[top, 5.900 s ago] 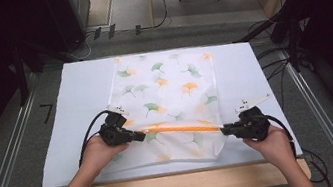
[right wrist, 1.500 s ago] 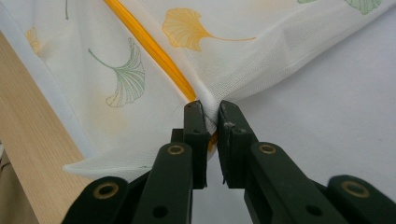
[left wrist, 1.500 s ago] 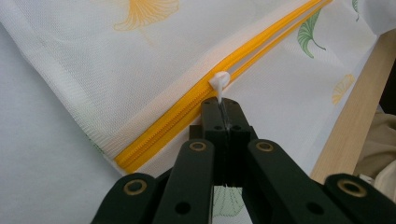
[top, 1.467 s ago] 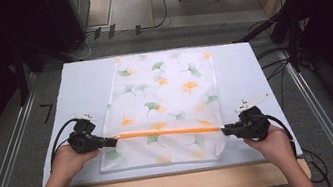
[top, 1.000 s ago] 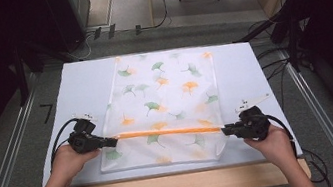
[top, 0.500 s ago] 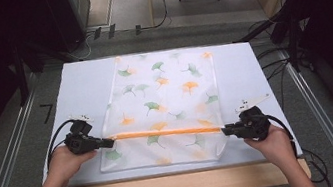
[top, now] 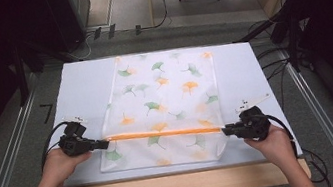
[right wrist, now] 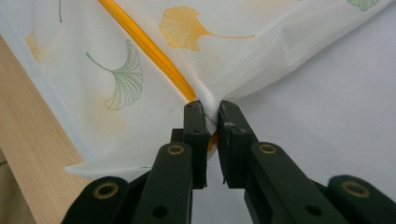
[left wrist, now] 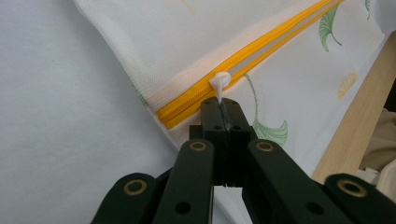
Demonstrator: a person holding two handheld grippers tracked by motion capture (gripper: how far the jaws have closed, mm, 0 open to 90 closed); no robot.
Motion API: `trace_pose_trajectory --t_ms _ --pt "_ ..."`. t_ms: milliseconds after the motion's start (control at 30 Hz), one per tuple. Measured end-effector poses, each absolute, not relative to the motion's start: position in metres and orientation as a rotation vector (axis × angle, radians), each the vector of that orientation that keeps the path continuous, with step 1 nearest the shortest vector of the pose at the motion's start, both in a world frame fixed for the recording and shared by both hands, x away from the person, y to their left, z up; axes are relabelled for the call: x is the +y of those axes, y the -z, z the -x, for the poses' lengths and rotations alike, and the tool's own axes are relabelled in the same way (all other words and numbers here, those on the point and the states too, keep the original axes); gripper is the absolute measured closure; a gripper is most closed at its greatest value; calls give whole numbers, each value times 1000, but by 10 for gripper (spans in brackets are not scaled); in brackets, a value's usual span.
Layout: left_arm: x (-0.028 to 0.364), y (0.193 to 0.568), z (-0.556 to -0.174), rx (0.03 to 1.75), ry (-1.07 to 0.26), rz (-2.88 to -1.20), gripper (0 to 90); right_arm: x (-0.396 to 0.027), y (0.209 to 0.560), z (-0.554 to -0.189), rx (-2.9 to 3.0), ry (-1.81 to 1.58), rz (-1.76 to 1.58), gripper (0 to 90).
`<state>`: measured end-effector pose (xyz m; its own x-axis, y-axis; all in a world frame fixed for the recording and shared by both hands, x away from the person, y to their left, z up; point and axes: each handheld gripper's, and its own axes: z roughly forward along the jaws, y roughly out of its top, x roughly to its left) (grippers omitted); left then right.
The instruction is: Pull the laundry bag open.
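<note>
White-topped table (top: 82, 86) first, with a mesh laundry bag (top: 168, 88) printed in ginkgo leaves lying flat mid-table, near edge close to me. Orange zipper (top: 161, 134) runs left-right across its near part. In the left claw view the zipper reads closed on the short stretch at the bag's left end and parted on the far side of the slider, so I judge it mostly open or mostly unzipped; can't tell which way the run goes. My left claw (top: 104, 144) is clamped tight on the white zipper pull (left wrist: 219, 83), at the bag's left edge. My right claw (top: 226, 128) pinches the bag's right corner (right wrist: 208, 109) at the zipper end, anchoring it. What's left: either the full pull rightward, or just letting go.
</note>
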<state>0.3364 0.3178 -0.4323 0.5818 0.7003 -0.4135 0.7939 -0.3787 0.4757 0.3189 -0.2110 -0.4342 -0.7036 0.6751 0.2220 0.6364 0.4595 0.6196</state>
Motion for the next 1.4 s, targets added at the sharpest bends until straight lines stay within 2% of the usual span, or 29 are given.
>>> trace_pose_trajectory --t_ms 733,1033,1400 --pt "322 433 -336 1183 191 -2164 900 -212 435 -319 2636 -1083 -1187 845" --pt "344 434 -332 1236 168 -2128 900 -213 435 -320 2636 -1085 -1189 845" --pt "339 436 -331 1235 172 -2151 900 -212 439 -322 2643 -1051 -1205 844"
